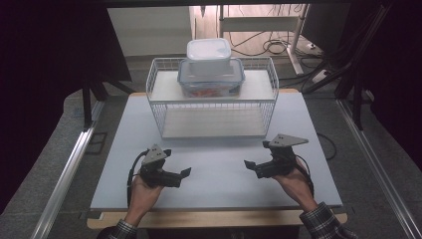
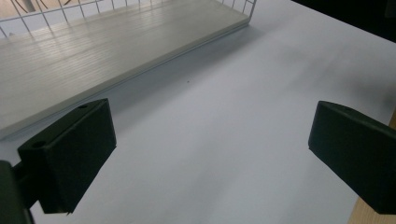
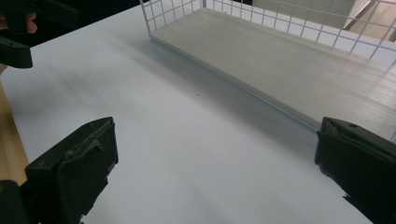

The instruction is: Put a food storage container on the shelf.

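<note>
High view: we list a left hand-held gripper (image 1: 185, 173) and a right hand-held gripper (image 1: 249, 165), both empty, low over the near tabletop (image 1: 214, 194), tips turned toward each other. Far centre, a white wire rack (image 1: 158, 107); on its upper shelf a clear container (image 1: 211, 79) with a smaller white-lidded box (image 1: 209, 51) stacked on top.

Left gripper view: jaws spread wide, nothing between; the rack's lower shelf board (image 2: 93, 51) ahead.

Right gripper view: jaws likewise wide apart; the same board (image 3: 289, 70) to the far right.

Handling note: we judge it best to approach the stack from both sides, level, so the top box does not slide.
</note>
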Action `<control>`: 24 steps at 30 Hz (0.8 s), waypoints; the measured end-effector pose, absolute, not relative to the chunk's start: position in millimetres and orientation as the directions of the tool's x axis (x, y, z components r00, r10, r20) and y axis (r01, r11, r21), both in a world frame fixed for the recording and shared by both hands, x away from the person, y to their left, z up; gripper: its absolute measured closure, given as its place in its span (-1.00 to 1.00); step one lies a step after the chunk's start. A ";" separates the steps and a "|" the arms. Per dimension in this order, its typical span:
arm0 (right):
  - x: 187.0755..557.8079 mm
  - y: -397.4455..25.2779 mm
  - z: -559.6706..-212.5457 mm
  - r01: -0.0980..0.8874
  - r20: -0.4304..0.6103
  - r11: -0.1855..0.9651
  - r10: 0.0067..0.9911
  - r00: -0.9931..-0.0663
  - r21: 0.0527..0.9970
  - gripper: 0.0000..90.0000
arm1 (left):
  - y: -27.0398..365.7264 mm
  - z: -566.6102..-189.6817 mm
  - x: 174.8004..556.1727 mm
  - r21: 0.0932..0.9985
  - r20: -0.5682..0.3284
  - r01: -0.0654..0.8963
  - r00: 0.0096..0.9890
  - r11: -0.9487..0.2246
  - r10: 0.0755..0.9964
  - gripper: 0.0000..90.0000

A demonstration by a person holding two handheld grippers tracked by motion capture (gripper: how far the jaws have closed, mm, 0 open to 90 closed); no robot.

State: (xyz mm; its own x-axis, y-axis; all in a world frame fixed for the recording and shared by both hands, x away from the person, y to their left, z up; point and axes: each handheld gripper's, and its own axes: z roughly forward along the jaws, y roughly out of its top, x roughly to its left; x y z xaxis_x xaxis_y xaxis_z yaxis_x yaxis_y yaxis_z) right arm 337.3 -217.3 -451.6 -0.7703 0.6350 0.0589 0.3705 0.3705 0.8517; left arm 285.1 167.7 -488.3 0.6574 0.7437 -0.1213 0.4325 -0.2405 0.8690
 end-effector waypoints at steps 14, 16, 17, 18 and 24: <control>324.4 -233.5 -469.2 0.385 0.053 0.373 0.656 -0.753 0.844 -1.00 | 174.1 -502.8 272.2 0.856 -0.086 0.437 0.647 -0.276 0.757 -0.99; 323.2 -233.9 -471.7 0.389 0.054 0.378 0.657 -0.752 0.840 -1.00 | 174.7 -504.7 270.4 0.851 -0.075 0.438 0.645 -0.288 0.761 -1.00; 322.7 -234.3 -473.3 0.390 0.052 0.382 0.656 -0.753 0.838 -1.00 | 175.0 -505.7 269.3 0.849 -0.069 0.439 0.642 -0.293 0.763 -1.00; 322.0 -234.5 -474.7 0.393 0.053 0.383 0.657 -0.752 0.836 -1.00 | 175.4 -506.6 268.1 0.847 -0.063 0.441 0.639 -0.298 0.766 -1.00; 318.5 -237.3 -482.8 0.411 0.061 0.387 0.662 -0.747 0.825 -1.00 | 177.2 -511.0 264.3 0.839 -0.065 0.454 0.629 -0.299 0.775 -1.00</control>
State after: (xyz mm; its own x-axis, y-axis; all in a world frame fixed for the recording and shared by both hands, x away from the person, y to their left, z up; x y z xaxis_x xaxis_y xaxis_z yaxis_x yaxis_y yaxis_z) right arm 318.5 -237.3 -482.8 -0.7472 0.6618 0.0611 0.4106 0.3874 0.8255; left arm 264.3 177.2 -511.0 0.6290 0.7747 -0.0646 0.4540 -0.2986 0.8395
